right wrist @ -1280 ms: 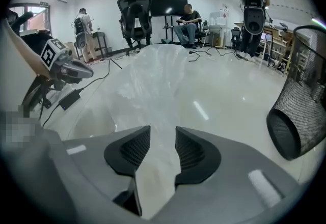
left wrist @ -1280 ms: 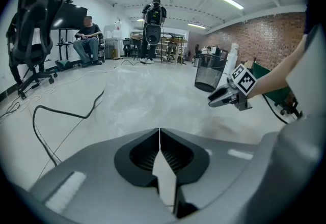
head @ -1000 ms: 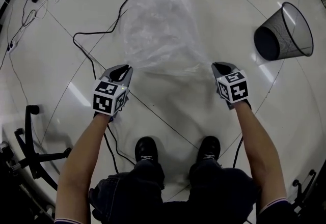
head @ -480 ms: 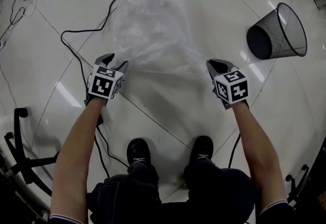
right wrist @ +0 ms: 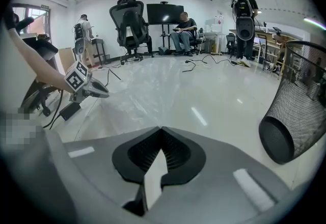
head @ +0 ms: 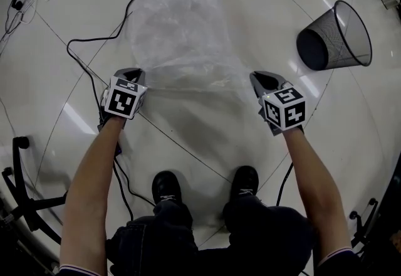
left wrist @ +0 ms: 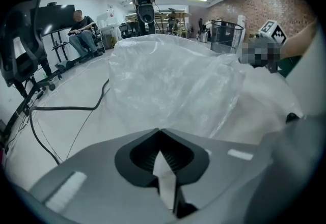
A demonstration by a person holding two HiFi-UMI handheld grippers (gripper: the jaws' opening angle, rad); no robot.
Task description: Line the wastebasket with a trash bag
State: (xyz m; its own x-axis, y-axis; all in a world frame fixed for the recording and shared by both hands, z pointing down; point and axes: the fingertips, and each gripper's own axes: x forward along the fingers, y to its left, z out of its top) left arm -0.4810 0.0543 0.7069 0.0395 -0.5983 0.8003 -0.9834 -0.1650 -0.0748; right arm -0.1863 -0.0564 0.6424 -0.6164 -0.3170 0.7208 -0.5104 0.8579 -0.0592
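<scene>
Item 1, trash bag (head: 182, 30): clear film, lying spread and partly billowing over the pale glossy floor (head: 207, 137) in the upper middle of the head view. Its near edge is stretching across the frame between the two grippers.

Item 2, left gripper (head: 128, 72): sitting at centre left of the head view, at the bag's left near corner. Its jaws have just been closing and are meeting tip to tip in the left gripper view, with the thin film of the bag's edge caught between them and the bag rising straight beyond.

Item 3, right gripper (head: 260, 76): sitting at centre right of the head view, at the bag's right near corner. Its jaws are pressing fully together in the right gripper view, pinching the film that is trailing away toward the left of that frame.

Item 4, wastebasket (head: 335, 36): black wire mesh, lying on its side at the upper right of the head view, well apart from the bag, its closed bottom pointing toward the frame's centre.

Item 5, black cable (head: 94, 42): snaking over the floor at upper left, passing just beside the bag's left edge.

Item 6, shoes (head: 166, 185): a dark pair, standing at lower centre.

Item 7, chair base (head: 25, 193): black, showing at the lower left edge.
</scene>
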